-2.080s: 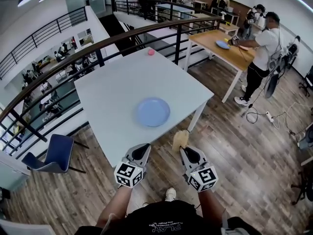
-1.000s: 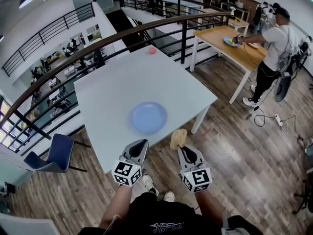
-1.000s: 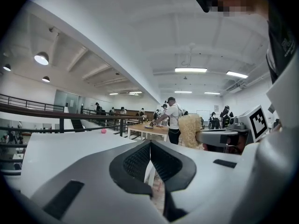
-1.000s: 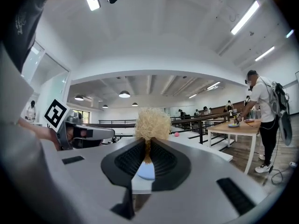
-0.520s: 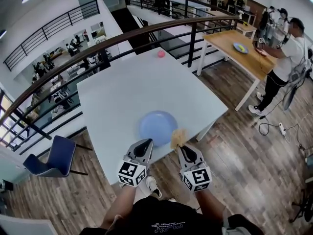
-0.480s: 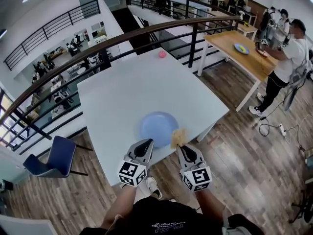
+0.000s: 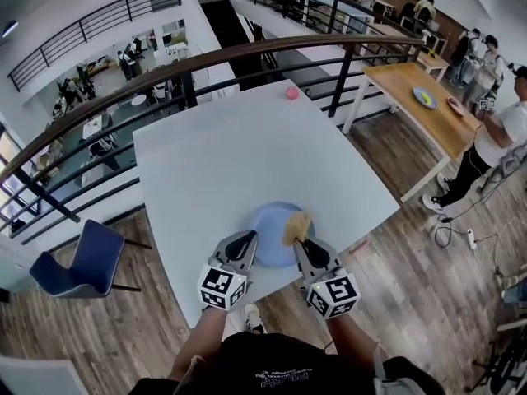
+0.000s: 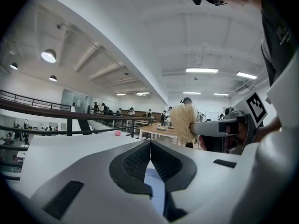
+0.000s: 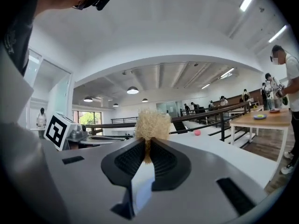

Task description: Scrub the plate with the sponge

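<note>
Both grippers have advanced over the round blue plate (image 7: 265, 230) and are held level, side by side. Left gripper (image 7: 244, 239) has its jaws pressed together, empty. Right gripper (image 7: 300, 243) clamps the tan fibrous sponge (image 7: 296, 222), whose long axis points forward along the jaws.

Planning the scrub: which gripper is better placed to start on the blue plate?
Right. The right gripper is shut on the tan fibrous sponge, at the rim of the round blue plate. The left gripper has shut, empty jaws.
</note>
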`<state>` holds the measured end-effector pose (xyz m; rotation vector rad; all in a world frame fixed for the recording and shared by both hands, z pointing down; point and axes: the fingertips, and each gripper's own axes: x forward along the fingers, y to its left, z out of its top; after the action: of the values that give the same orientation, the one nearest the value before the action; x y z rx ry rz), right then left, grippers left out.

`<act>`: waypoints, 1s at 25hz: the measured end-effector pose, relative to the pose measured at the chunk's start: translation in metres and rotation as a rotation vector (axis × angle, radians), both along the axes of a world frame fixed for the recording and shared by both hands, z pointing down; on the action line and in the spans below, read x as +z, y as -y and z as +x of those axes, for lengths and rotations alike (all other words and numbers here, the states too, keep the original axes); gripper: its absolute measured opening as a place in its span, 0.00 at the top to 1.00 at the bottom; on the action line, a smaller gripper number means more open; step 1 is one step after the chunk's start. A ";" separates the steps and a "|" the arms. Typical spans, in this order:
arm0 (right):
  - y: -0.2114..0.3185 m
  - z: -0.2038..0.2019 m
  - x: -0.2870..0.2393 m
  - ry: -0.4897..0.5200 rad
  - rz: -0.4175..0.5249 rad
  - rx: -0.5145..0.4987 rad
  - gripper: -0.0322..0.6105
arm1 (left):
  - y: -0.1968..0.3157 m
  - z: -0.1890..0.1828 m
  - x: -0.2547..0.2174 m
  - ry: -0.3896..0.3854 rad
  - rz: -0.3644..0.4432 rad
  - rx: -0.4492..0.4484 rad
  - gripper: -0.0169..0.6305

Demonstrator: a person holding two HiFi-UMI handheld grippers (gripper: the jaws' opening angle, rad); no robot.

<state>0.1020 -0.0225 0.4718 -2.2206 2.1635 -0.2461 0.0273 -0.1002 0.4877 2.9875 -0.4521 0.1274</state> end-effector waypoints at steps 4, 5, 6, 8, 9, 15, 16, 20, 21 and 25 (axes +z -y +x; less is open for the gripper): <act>0.033 -0.009 -0.008 0.038 0.033 -0.054 0.88 | 0.032 -0.010 -0.008 -0.037 0.002 -0.017 0.95; 0.041 -0.013 -0.010 0.035 0.037 -0.059 0.88 | 0.040 -0.015 -0.009 -0.034 0.002 -0.025 0.95; 0.047 -0.017 -0.013 0.031 0.038 -0.059 0.88 | 0.047 -0.019 -0.010 -0.029 0.001 -0.032 0.95; 0.058 -0.022 -0.018 0.020 0.033 -0.056 0.88 | 0.057 -0.025 -0.013 -0.027 -0.010 -0.038 0.95; 0.061 -0.023 -0.020 0.010 0.029 -0.053 0.88 | 0.060 -0.026 -0.013 -0.026 -0.018 -0.035 0.95; 0.078 -0.021 -0.012 0.026 0.032 -0.065 0.88 | 0.066 -0.023 -0.008 -0.026 0.001 0.064 0.95; 0.078 -0.022 -0.011 0.027 0.025 -0.069 0.88 | 0.066 -0.023 -0.010 -0.028 0.006 0.066 0.95; 0.081 -0.021 -0.010 0.002 0.011 -0.078 0.88 | 0.071 -0.023 -0.010 -0.038 -0.009 0.043 0.95; 0.083 -0.020 -0.010 -0.008 0.014 -0.083 0.88 | 0.073 -0.023 -0.009 -0.036 -0.010 0.036 0.95; 0.089 -0.009 -0.011 -0.015 0.027 -0.102 0.88 | 0.078 -0.015 -0.007 -0.023 -0.004 0.014 0.95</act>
<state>0.0934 -0.1117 0.4610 -2.1082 2.2774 -0.2024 0.0119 -0.1777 0.4807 2.9857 -0.4278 0.0945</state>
